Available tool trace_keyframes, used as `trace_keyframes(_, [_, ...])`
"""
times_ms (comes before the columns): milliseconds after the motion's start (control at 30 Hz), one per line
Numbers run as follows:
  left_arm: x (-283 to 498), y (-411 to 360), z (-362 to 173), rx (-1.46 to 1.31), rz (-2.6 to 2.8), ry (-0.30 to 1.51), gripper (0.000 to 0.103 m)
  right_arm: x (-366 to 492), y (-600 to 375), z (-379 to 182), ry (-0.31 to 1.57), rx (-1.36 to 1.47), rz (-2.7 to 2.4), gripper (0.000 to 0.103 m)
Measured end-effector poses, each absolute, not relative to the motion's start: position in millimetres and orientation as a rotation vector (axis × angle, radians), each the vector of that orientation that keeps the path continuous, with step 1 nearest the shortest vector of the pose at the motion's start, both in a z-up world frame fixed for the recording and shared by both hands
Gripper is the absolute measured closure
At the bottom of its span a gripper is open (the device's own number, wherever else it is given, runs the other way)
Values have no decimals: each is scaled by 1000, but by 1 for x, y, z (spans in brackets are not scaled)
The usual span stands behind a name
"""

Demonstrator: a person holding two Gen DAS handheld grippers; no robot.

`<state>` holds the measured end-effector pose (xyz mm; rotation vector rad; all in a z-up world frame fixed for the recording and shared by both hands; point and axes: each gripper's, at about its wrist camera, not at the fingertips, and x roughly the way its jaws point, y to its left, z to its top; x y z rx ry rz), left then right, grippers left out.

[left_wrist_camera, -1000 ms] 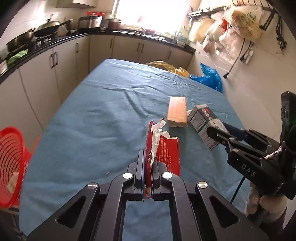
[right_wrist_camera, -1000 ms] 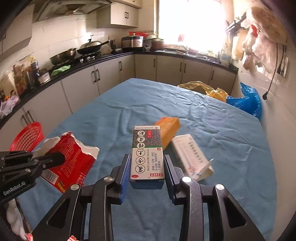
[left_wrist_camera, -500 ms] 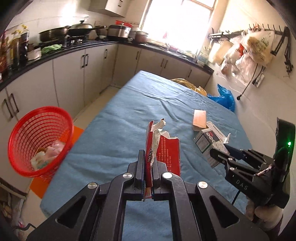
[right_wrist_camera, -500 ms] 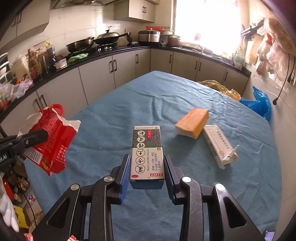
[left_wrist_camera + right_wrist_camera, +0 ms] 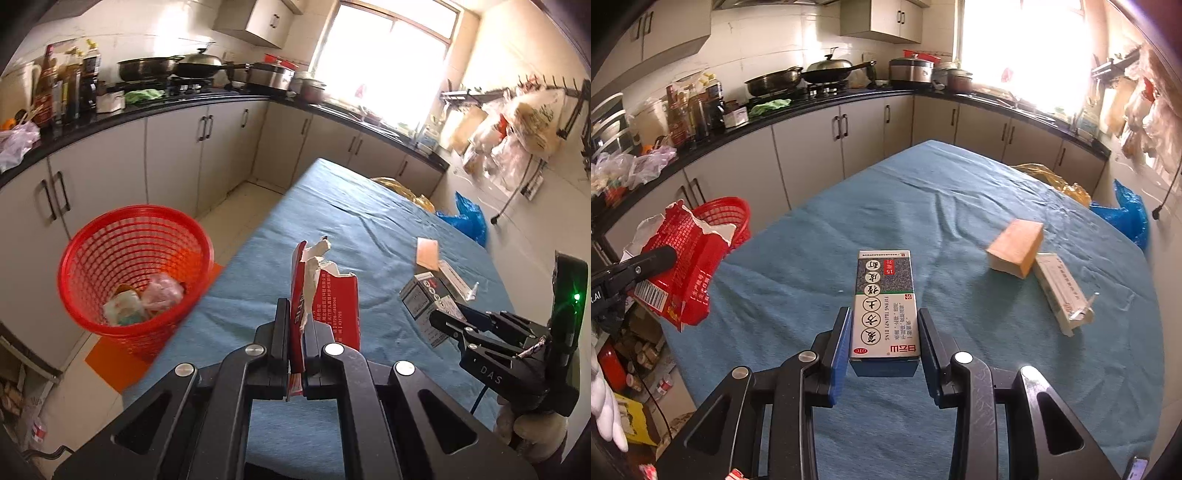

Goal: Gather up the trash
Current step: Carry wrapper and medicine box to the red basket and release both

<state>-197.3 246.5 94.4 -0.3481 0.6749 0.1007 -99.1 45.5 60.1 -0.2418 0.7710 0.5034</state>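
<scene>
My left gripper [image 5: 295, 325] is shut on a torn red carton [image 5: 328, 299], held upright over the left edge of the blue-clothed table [image 5: 351, 218]. The same red carton [image 5: 683, 262] shows at the left of the right wrist view. A red mesh basket [image 5: 136, 273] with some trash in it stands on the floor, left of the carton. My right gripper [image 5: 882, 336] is shut on a grey medicine box [image 5: 884, 302], held above the cloth. An orange box [image 5: 1015, 247] and a long white box [image 5: 1060, 291] lie on the table to the right.
Grey cabinets under a black counter [image 5: 207, 103] with pans and bottles run along the left and far side. A yellow bag [image 5: 1049, 181] and a blue bag [image 5: 1126, 214] sit past the table's far right corner. Clutter lies on the floor near the basket [image 5: 727, 218].
Both grippers have swung left with their loads. The left one now hangs at the table's left edge, and the red basket has come into full view beside the carton.
</scene>
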Motion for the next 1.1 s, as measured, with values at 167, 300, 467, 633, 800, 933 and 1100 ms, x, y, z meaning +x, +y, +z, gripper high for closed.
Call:
trace_keyframes(167, [-208,267,97,-374,139,651,99,-100,59,58,773,-245,537,66])
trace_keyframes(300, [-216,287,95,-403,171,638,99,-98,72,56,782,-240,564,66])
trace_keyframes(467, [-222,312,92,-445,205,622,99,-94,88,56,783,-232,587,66])
trace_keyframes(633, [-230,337,89,-475,239,610,99,-86,106,60,777,-204,627,66])
trace_keyframes(800, [-231,366,85,-488,298,612,99,-79,129,67,760,-162,688,66])
trace_keyframes(933, [-230,391,83,-491,347,603,99,-71,163,69,763,-150,751,66])
trace_keyframes(1100, [-216,415,79,-475,380,616,99,-63,210,67,791,-126,845,66])
